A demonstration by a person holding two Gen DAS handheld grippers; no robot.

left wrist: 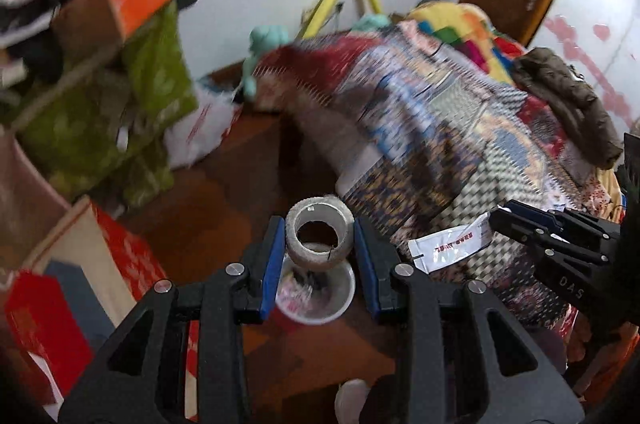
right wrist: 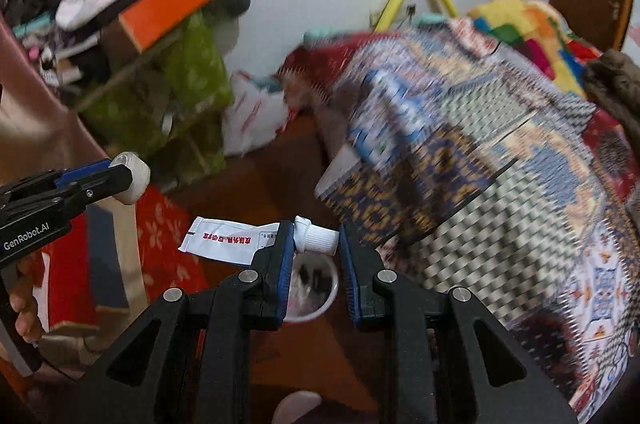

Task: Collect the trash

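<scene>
Left gripper (left wrist: 320,244) clamps a tape roll (left wrist: 319,238), right gripper (right wrist: 314,244) a white tube (right wrist: 256,239), both above a bin (left wrist: 320,298) beside the bed edge (left wrist: 360,167). Casings read "GenRobot.AI" and "DAS".

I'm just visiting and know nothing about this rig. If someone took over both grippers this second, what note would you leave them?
Left gripper: shut on the tape roll, held above the small bin on the floor.
Right gripper: shut on the white tube at its cap end, also above the bin.
Done: both items picked up; the bin already holds some scraps.
Left: lower and release each into the bin, one at a time, probably. Then check the patterned blanket for more trash.
</scene>
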